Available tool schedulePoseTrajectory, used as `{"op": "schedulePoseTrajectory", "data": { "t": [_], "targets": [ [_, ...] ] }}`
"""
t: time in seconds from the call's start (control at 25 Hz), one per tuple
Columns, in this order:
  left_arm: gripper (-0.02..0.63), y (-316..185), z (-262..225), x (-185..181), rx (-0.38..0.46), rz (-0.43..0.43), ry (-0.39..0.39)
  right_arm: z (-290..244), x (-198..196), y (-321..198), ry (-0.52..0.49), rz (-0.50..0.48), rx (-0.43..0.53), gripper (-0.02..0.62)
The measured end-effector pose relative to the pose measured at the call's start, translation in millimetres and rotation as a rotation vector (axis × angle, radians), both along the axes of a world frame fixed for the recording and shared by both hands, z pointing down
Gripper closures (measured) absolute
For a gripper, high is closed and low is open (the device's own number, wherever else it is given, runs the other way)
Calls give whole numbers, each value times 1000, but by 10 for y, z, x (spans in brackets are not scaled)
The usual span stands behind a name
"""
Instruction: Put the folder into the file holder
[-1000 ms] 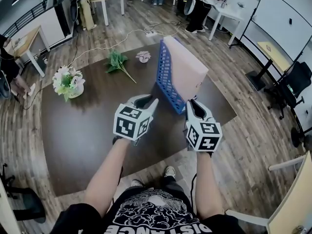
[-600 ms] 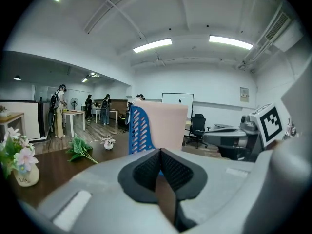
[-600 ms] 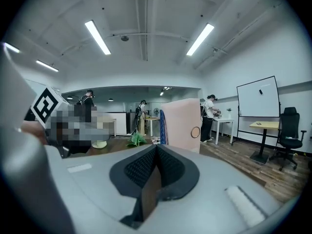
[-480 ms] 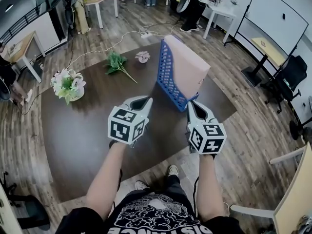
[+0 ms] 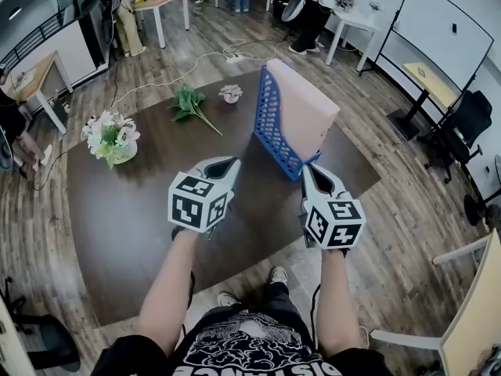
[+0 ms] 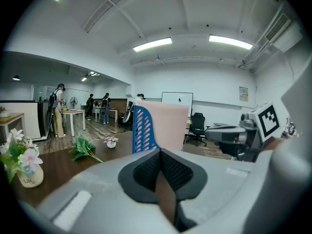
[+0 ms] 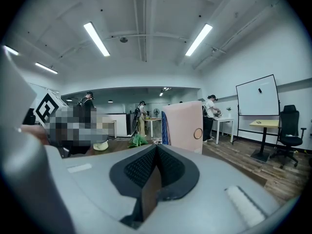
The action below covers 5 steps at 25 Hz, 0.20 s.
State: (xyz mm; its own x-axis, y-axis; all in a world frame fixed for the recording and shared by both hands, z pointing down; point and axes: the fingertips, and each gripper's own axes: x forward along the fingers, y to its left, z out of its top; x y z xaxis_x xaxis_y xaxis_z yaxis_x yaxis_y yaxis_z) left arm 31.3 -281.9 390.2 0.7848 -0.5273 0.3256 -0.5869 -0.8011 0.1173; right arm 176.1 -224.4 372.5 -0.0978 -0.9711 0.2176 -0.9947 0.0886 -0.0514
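Note:
The pink folder [image 5: 304,117] stands upright inside the blue mesh file holder [image 5: 268,124] on the dark table [image 5: 125,202]. Both grippers hover on my side of the holder, apart from it. My left gripper [image 5: 228,164] is shut with nothing between its pads. My right gripper [image 5: 310,168] is also shut and empty, just short of the holder's near corner. In the left gripper view the folder [image 6: 168,123] and holder [image 6: 141,130] rise beyond the shut left gripper [image 6: 160,152]. The right gripper view shows the folder [image 7: 185,123] ahead of the shut right gripper [image 7: 156,150].
A vase of flowers [image 5: 110,135] sits at the table's left. A green leafy sprig [image 5: 190,102] and a small pink flower [image 5: 230,92] lie at the far side, left of the holder. The table's near edge [image 5: 235,269] runs just below my grippers.
Both grippers have drawn back from the file holder toward me, the left one also drifting left. The folder and holder have stayed put.

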Motion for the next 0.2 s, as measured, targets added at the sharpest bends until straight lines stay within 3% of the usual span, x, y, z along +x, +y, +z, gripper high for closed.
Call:
{"op": "schedulePoseTrajectory", "data": {
  "t": [0.2],
  "targets": [
    [603, -6, -19, 1, 5, 1, 0, -20, 10, -13, 10, -2, 3, 595]
  ]
}}
